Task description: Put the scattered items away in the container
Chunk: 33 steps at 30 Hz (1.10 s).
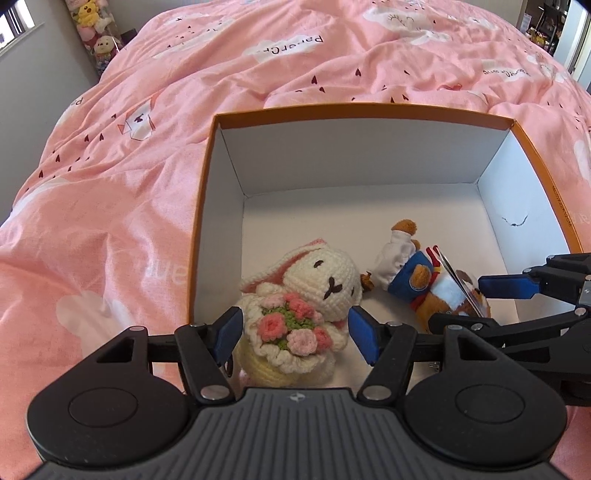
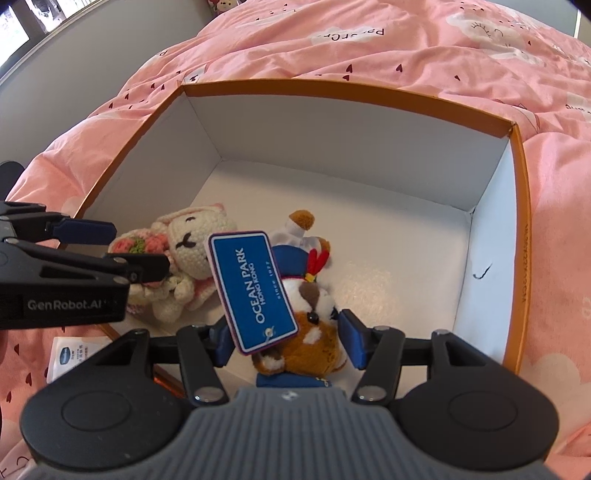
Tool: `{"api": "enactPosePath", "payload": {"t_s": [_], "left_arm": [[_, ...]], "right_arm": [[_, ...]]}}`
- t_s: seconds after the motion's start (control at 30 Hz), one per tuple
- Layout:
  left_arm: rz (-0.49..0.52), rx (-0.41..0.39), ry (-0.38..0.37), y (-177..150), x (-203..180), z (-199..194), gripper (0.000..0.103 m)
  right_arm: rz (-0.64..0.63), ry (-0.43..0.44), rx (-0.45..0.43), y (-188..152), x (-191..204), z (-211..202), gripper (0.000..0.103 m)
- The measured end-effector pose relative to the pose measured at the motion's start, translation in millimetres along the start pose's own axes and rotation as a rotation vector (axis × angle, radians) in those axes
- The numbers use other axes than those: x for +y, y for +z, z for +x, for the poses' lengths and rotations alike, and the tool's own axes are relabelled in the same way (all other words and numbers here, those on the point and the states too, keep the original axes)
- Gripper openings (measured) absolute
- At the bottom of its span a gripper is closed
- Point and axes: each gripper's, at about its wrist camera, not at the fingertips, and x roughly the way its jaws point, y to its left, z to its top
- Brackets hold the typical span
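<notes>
An orange-rimmed white box [image 1: 354, 109] [image 2: 332, 88] stands on the bed. Inside it at the near left sits a cream crochet bunny [image 1: 325, 277] [image 2: 195, 240] with a pink flower bouquet. My left gripper [image 1: 295, 334] [image 2: 122, 249] is open around it, its blue pads standing off either side of the bouquet. To the right of the bunny lies a brown plush animal in a blue sailor outfit [image 1: 417, 277] [image 2: 310, 332] with a blue "Ocean Park" tag [image 2: 253, 291]. My right gripper [image 2: 286, 345] [image 1: 480, 302] straddles its head, open, with a gap at the left pad.
A wrinkled pink duvet [image 1: 110, 192] surrounds the box on all sides. A small white printed packet [image 2: 70, 356] lies on the bed outside the box's near left corner. A rack of plush toys [image 1: 96, 33] stands by the wall beyond the bed. The box's far half has bare floor.
</notes>
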Motion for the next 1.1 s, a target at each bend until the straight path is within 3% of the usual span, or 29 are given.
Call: {"api": "enactPosePath", "payload": {"t_s": [0.27, 0.4, 0.53, 0.73, 0.93, 1.1], "left_arm": [[-0.017, -0.015, 0.006, 0.4, 6.3, -4.4, 0.07], [-0.032, -0.016, -0.016, 1.3, 13.1, -8.1, 0.061], [-0.058, 0.001, -0.061, 1.7, 21.9, -8.0, 0.044], [-0.072, 0.011, -0.079, 2.1, 28.0, -6.8, 0.043], [-0.09, 0.012, -0.089, 2.7, 35.8, -8.0, 0.042], [-0.076, 0.009, -0.085, 4.3, 35.9, -11.1, 0.042]], "right_arm": [[0.024, 0.031, 0.021, -3.9, 0.2, 2.0, 0.056], [0.066, 0.034, 0.013, -3.7, -0.1, 3.2, 0.054], [0.089, 0.018, 0.005, -0.9, -0.7, 4.9, 0.052], [0.08, 0.048, 0.021, 4.1, 6.0, 13.3, 0.052], [0.126, 0.181, 0.055, 8.4, 15.9, 22.0, 0.05], [0.119, 0.21, 0.083, 9.5, 22.3, 23.8, 0.05]]}}
